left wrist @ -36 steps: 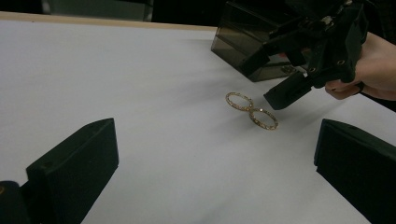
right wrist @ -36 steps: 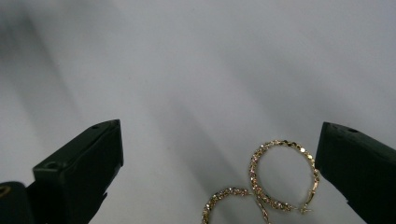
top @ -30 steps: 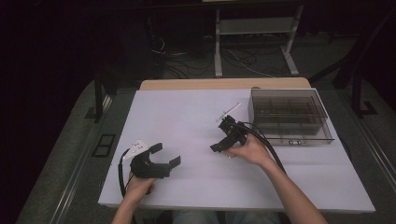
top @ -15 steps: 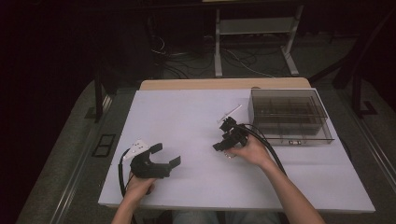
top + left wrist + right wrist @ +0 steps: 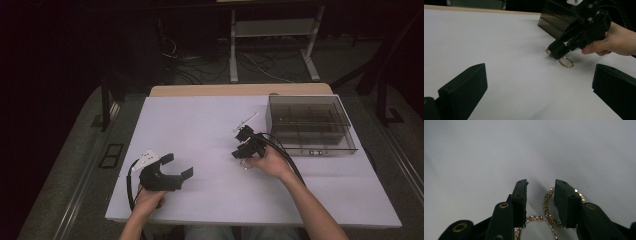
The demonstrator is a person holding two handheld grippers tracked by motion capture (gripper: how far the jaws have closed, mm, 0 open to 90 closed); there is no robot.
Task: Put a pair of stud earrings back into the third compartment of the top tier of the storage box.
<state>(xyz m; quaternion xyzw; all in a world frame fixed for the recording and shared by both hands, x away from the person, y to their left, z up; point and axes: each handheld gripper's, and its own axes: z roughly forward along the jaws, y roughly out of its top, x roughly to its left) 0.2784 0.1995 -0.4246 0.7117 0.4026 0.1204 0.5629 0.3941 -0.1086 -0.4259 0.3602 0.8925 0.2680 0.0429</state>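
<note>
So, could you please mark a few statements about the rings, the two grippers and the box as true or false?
1. Two gold hoop rings lie on the white table. True.
2. The right gripper has a ring's rim between its jaws. True; they have just been closing.
3. The left gripper is clamped on a ring. False; it is open, holding nothing.
4. The dark clear box sits at the table's left. False; it sits right of the right gripper.

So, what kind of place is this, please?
Probably a lab or recording room, not a home: a white-covered table in a dark room, loose cables on the floor and a metal stand behind it.
</note>
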